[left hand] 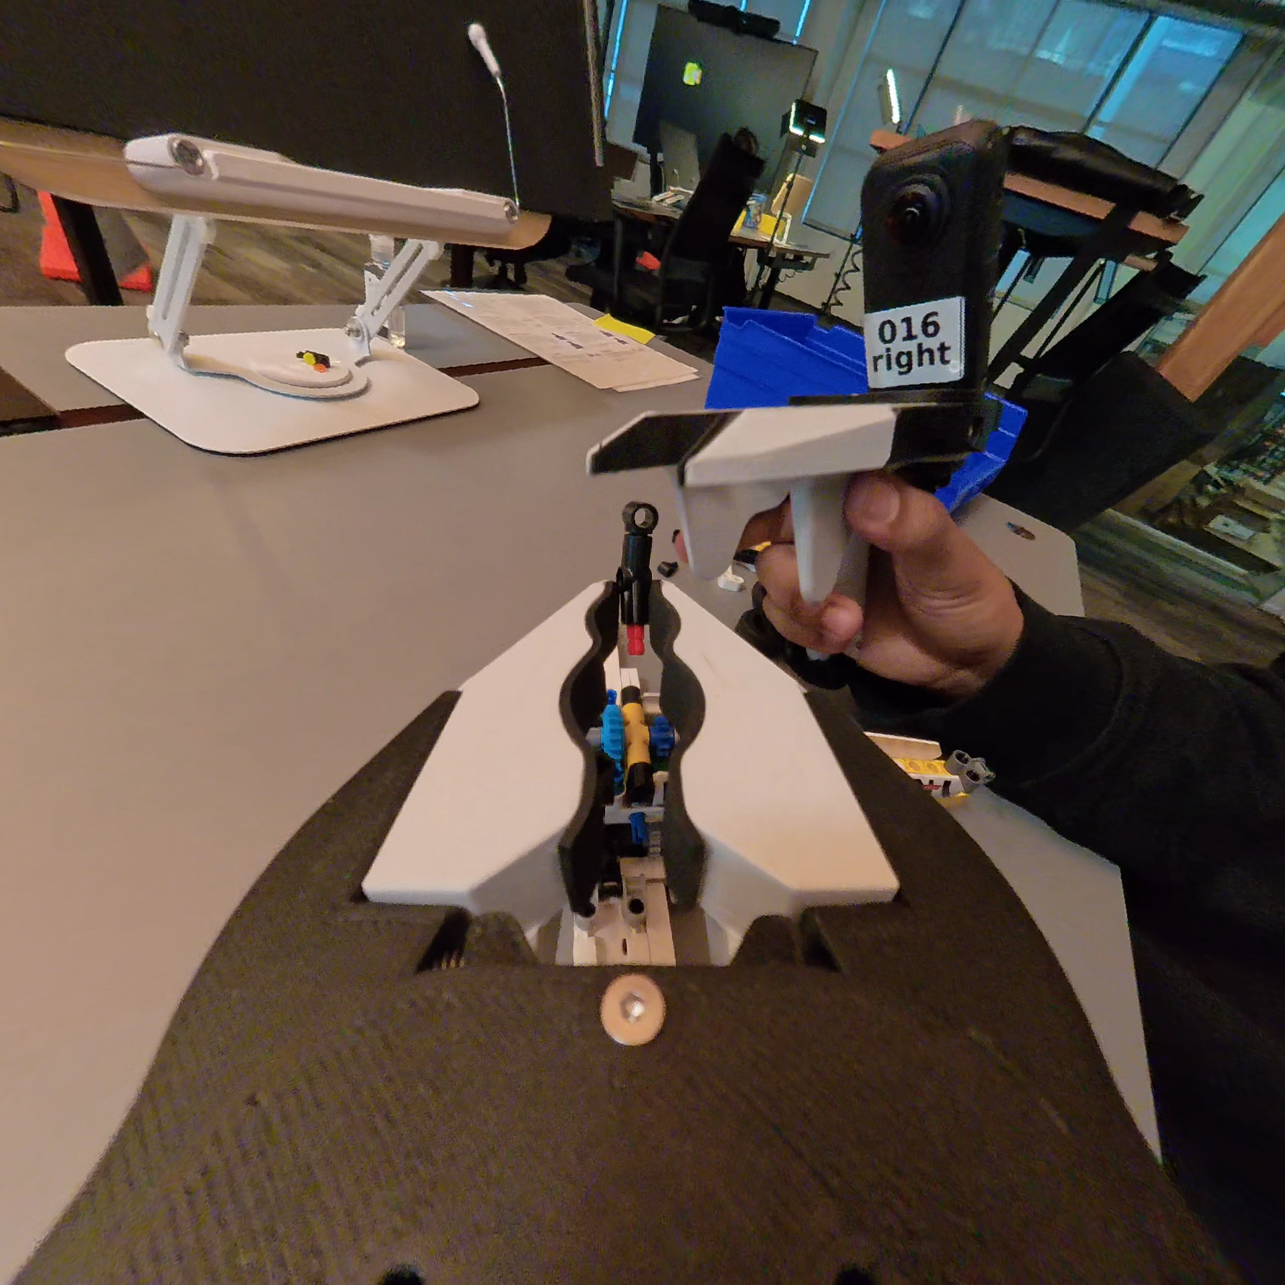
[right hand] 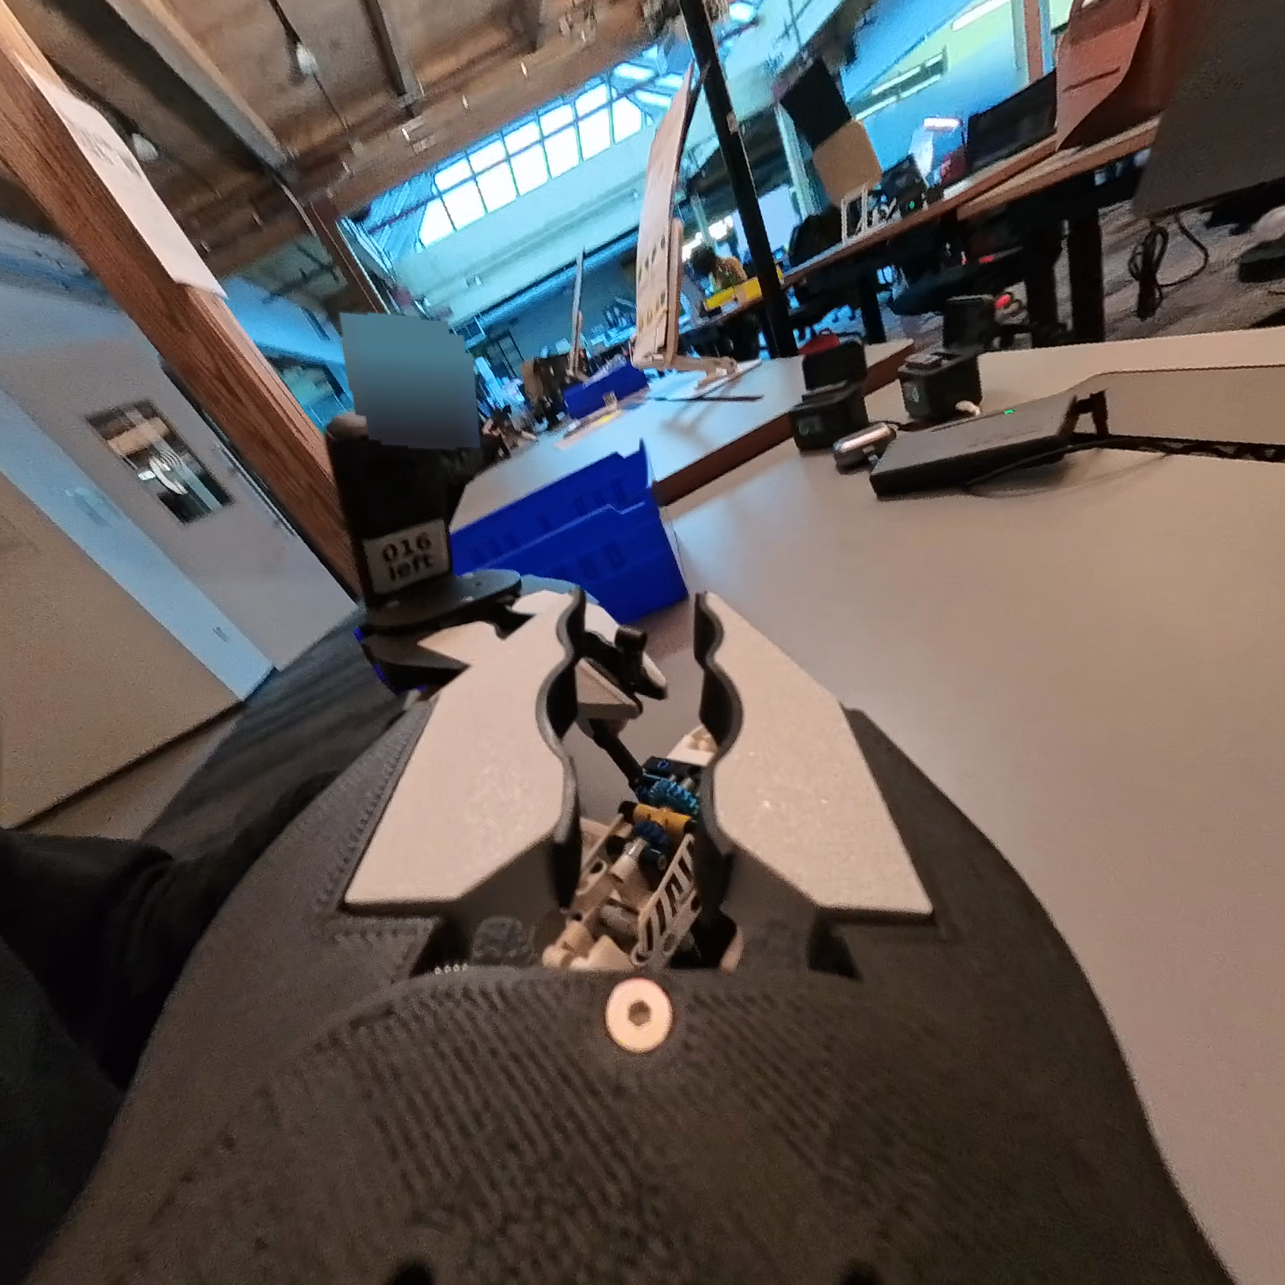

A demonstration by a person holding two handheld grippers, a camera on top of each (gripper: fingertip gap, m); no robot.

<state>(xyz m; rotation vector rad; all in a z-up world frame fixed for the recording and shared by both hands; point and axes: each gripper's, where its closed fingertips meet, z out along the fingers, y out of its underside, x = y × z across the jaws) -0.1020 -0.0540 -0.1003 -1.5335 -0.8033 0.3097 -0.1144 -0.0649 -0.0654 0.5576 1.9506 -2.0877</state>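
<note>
My left gripper is shut on a slim black connector piece with a ring at its top and a red pin at its lower end. It holds the piece upright above a small model of white beams, blue gears and a yellow part. My right gripper is open and empty, its jaws wide apart. Between them I see the left gripper's tips with the black piece, and the model below. In the left wrist view the right gripper hovers just above and right of the black piece, held by a hand.
A blue bin stands at the table's far edge, also in the right wrist view. A white folding stand and papers lie far left. Loose yellow and white parts lie by the sleeve. Black devices sit at the right. My left and right fingertips are right by each other.
</note>
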